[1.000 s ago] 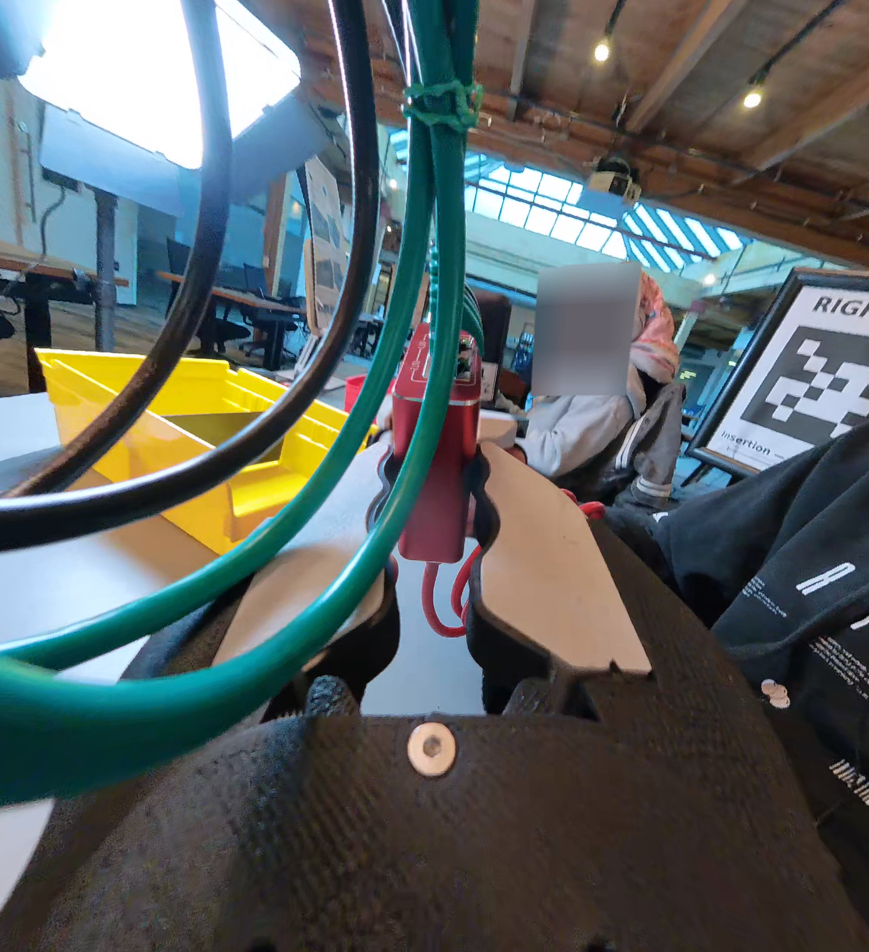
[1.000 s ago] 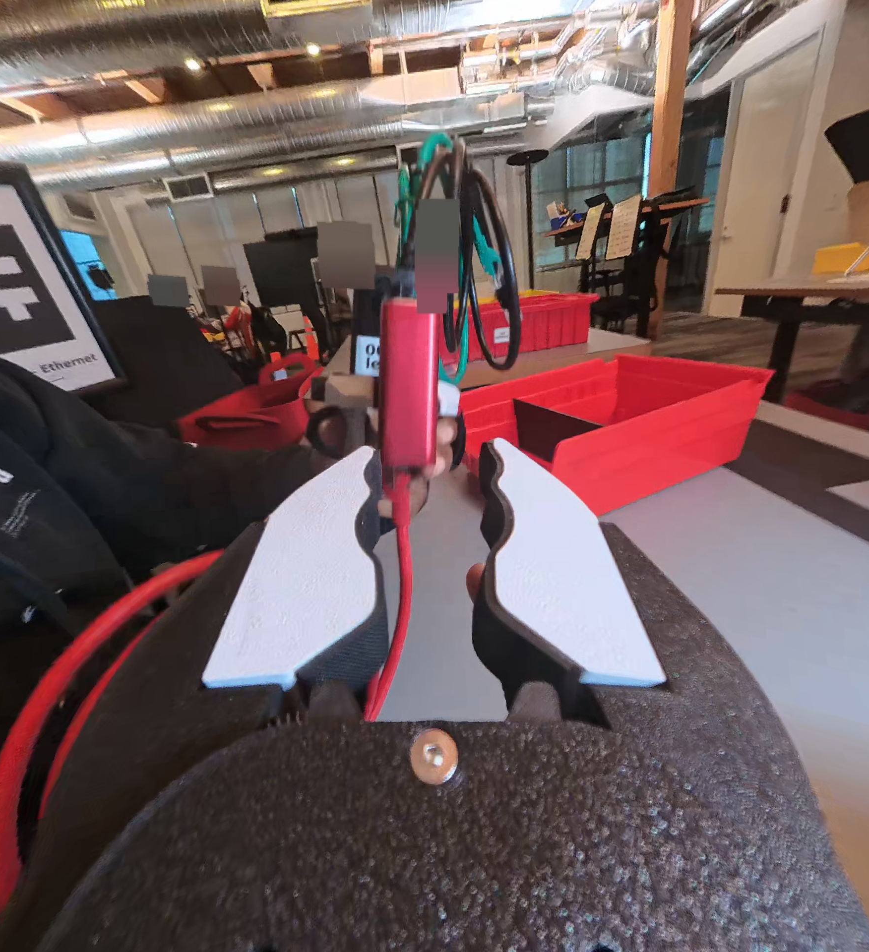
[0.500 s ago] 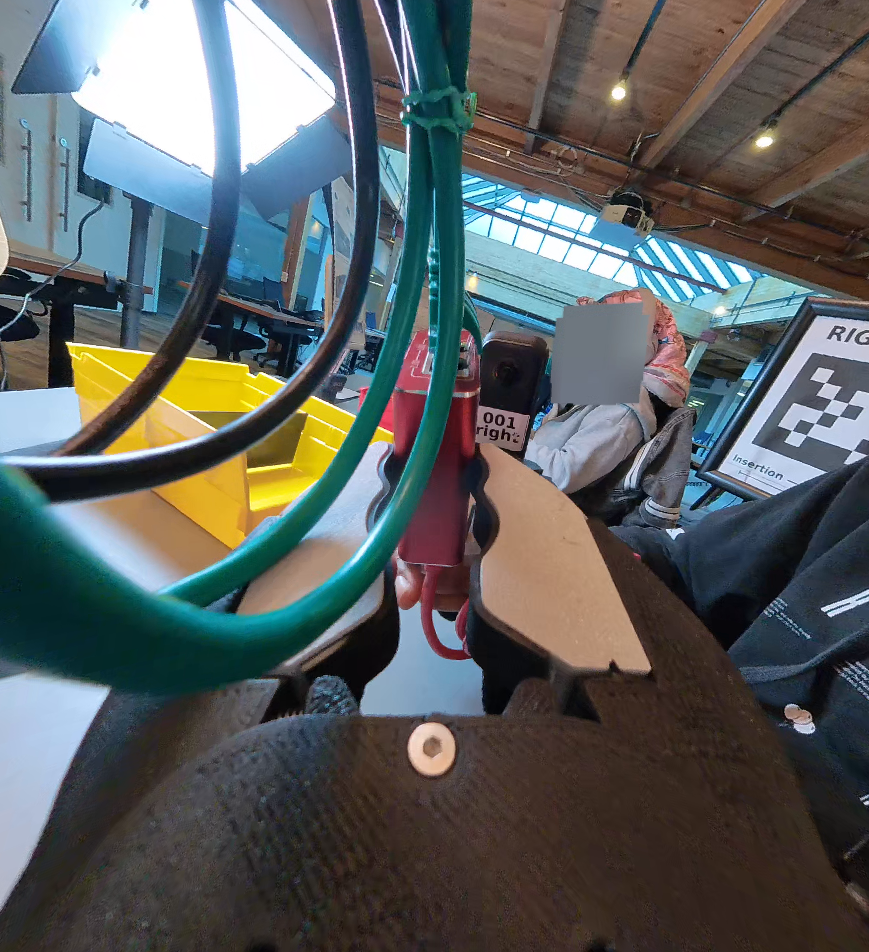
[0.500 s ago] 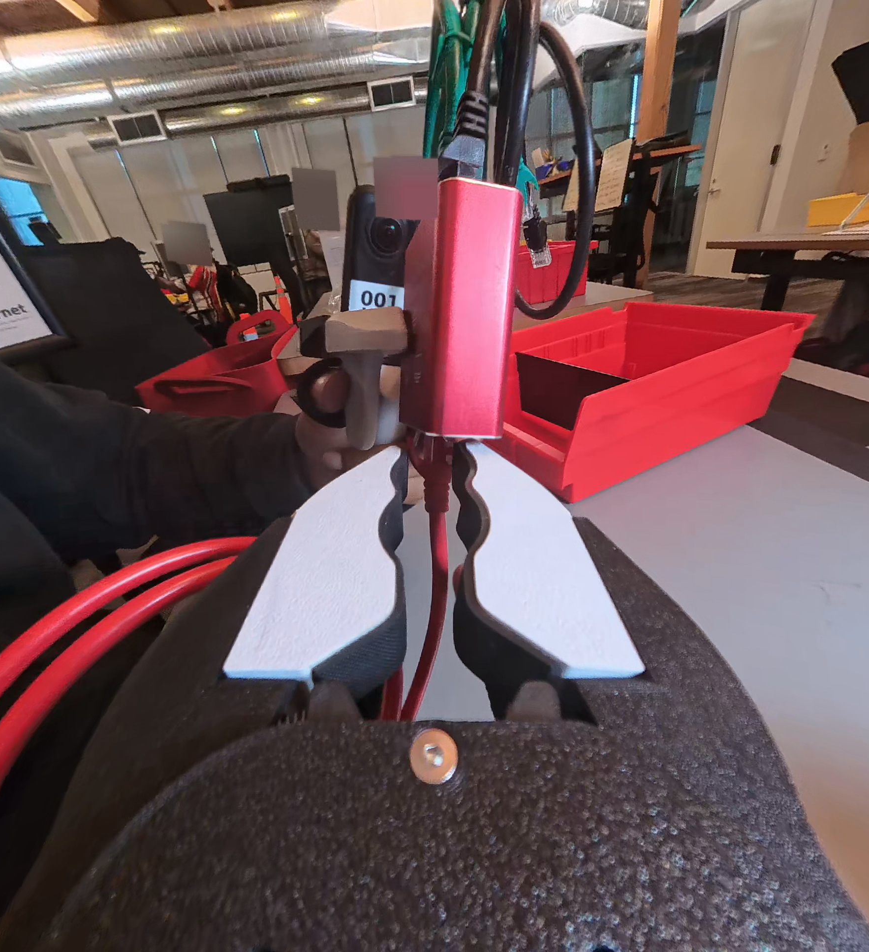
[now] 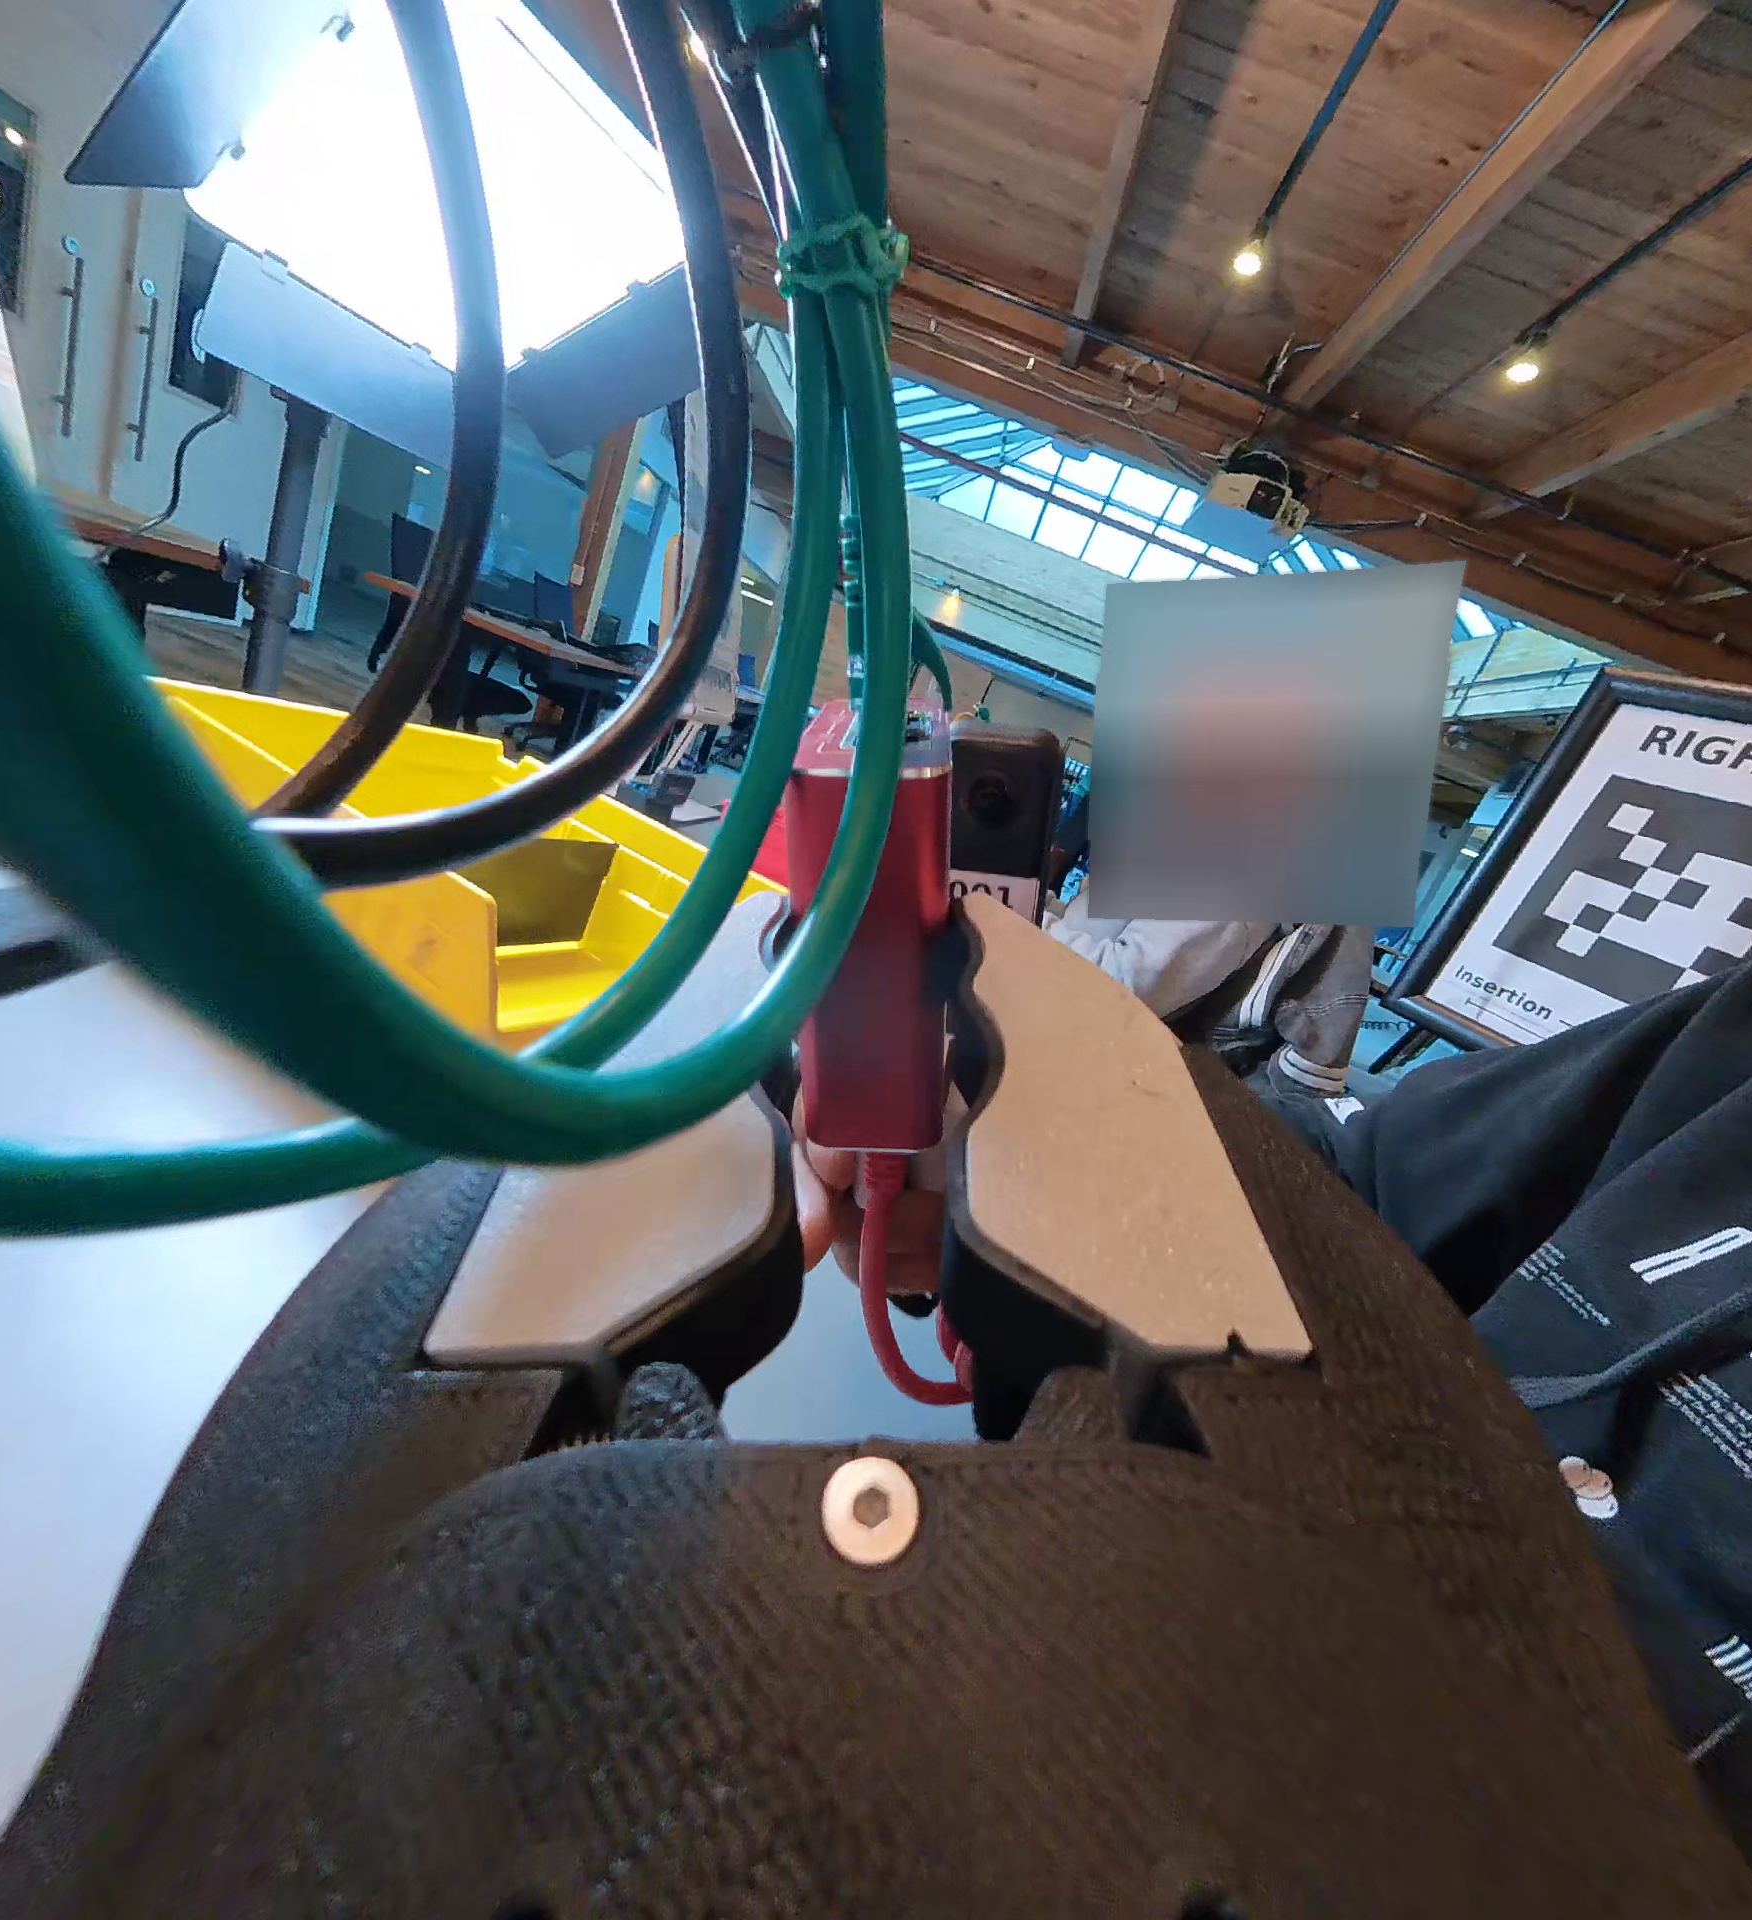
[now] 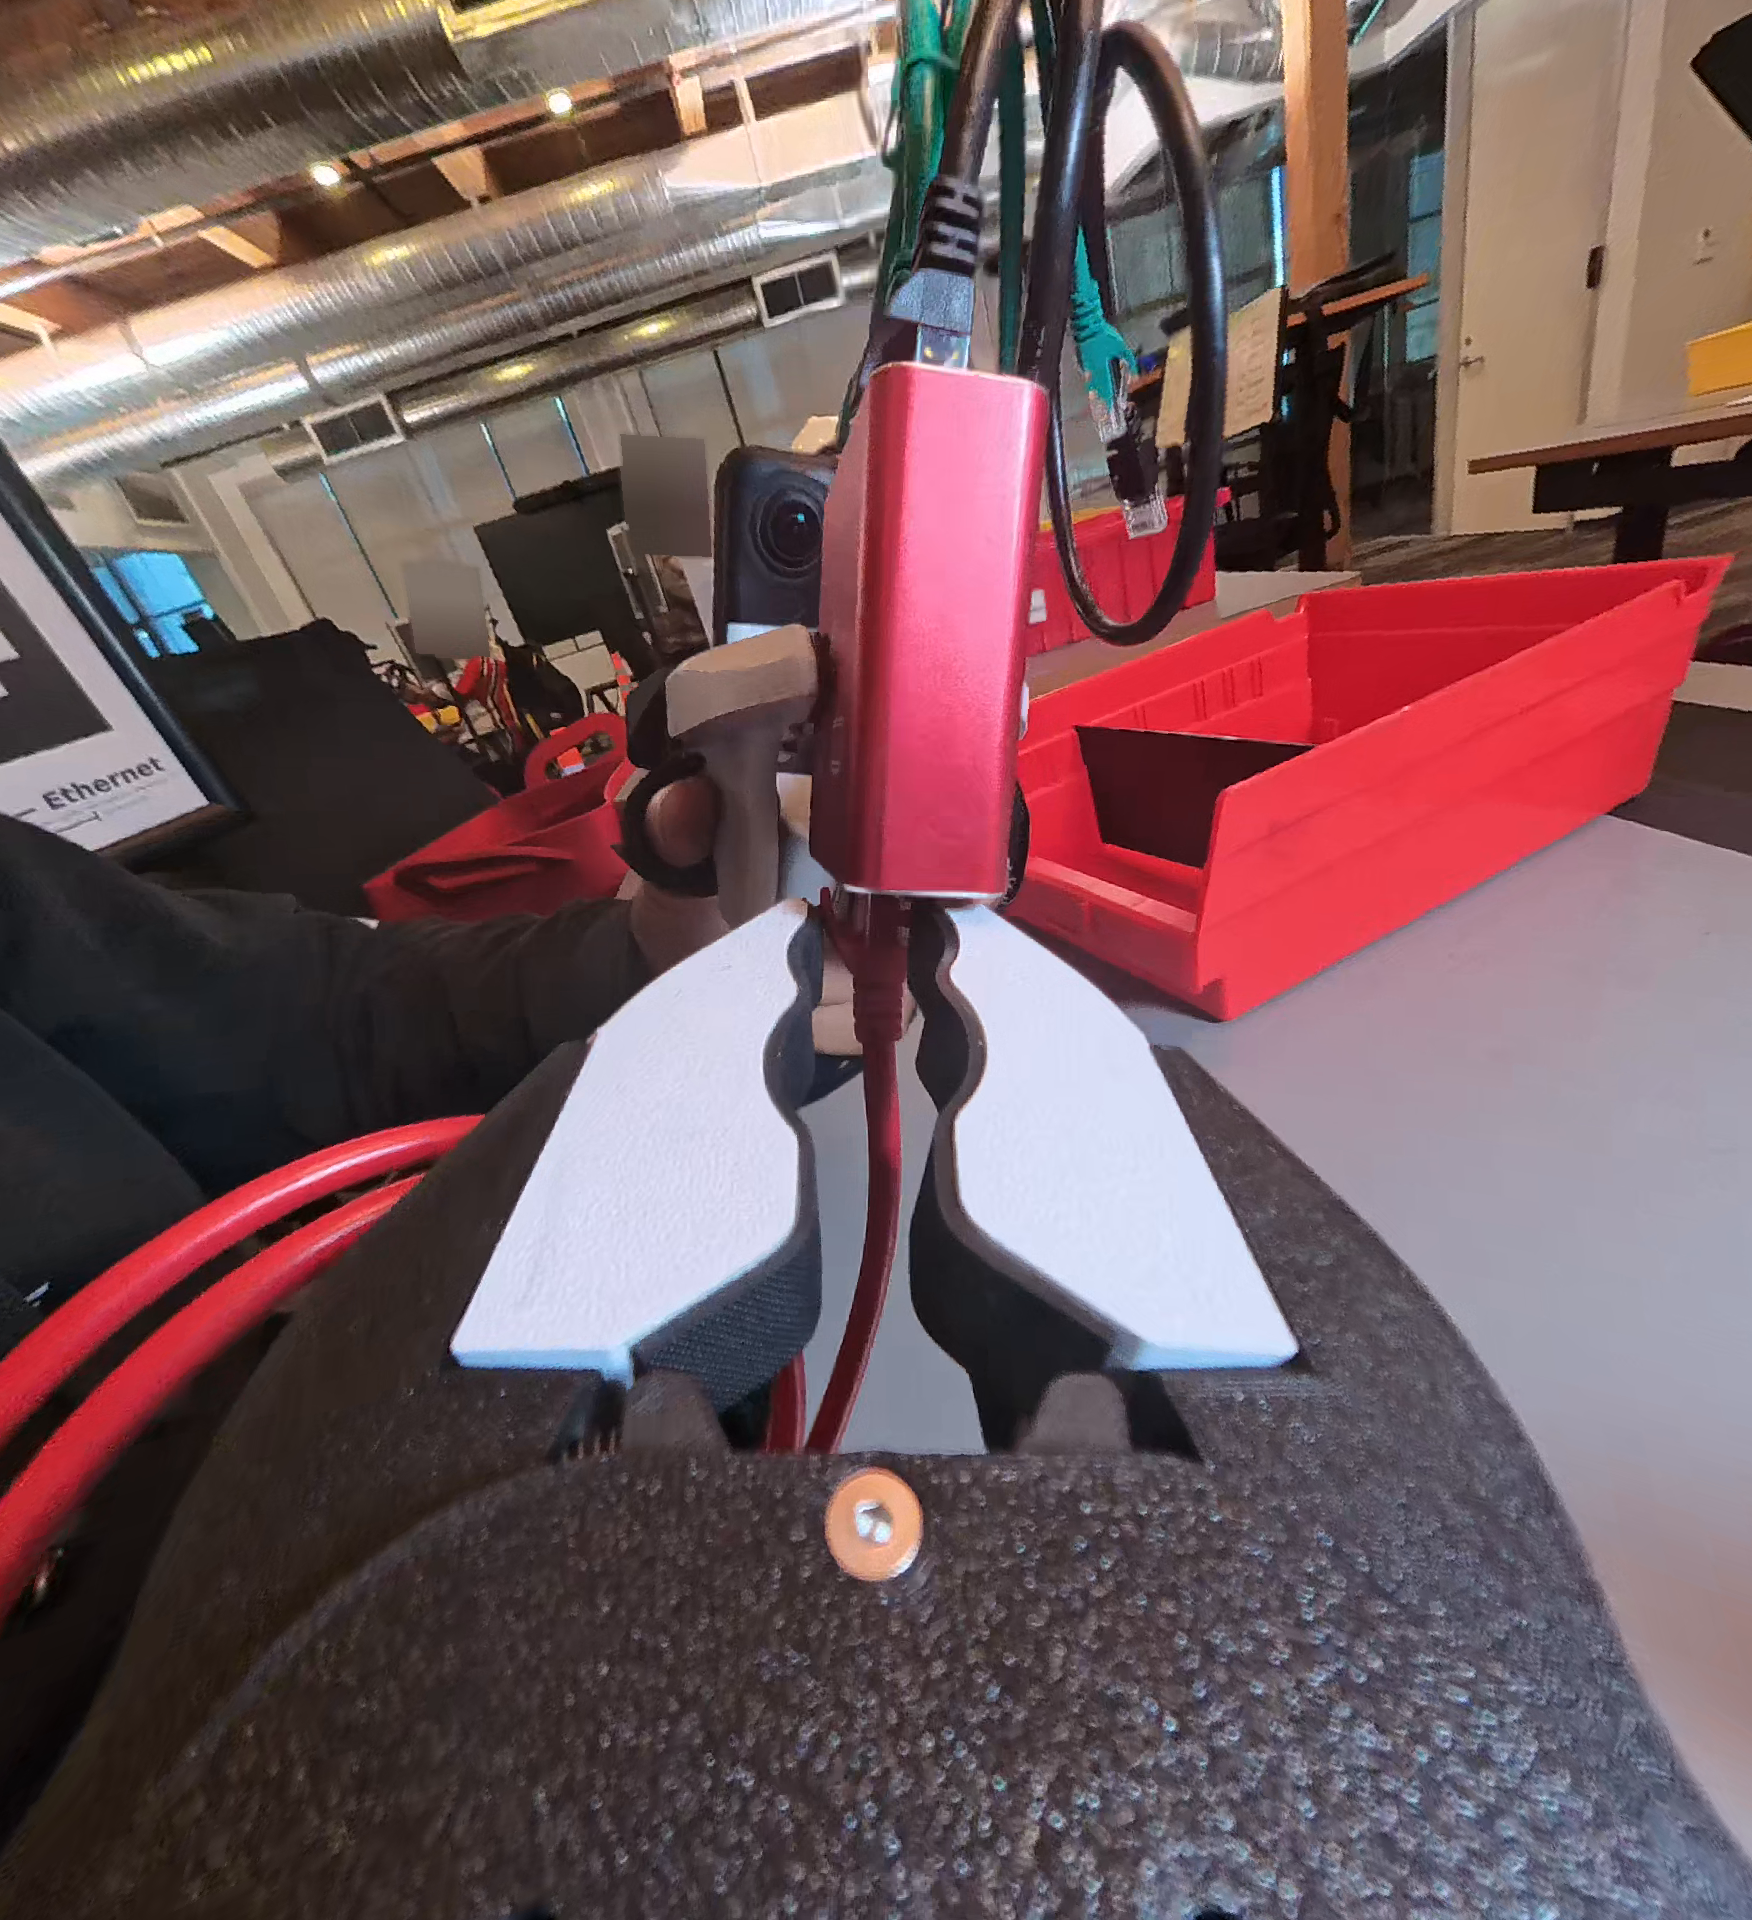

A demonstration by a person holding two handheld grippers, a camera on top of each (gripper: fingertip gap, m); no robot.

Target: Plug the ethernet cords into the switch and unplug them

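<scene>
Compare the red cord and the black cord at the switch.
The red cord enters the bottom of the red switch, between the right tongs; the black cord enters its top. The red one runs down and loops left; the black one rises and loops right. Both look plugged in.

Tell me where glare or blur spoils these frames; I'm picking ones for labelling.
Left wrist view: the light panel overhead is blown out white, and the nearest green cable is blurred. Right wrist view: evenly lit, red switch sharp, straight edges bowed by the wide lens.
</scene>
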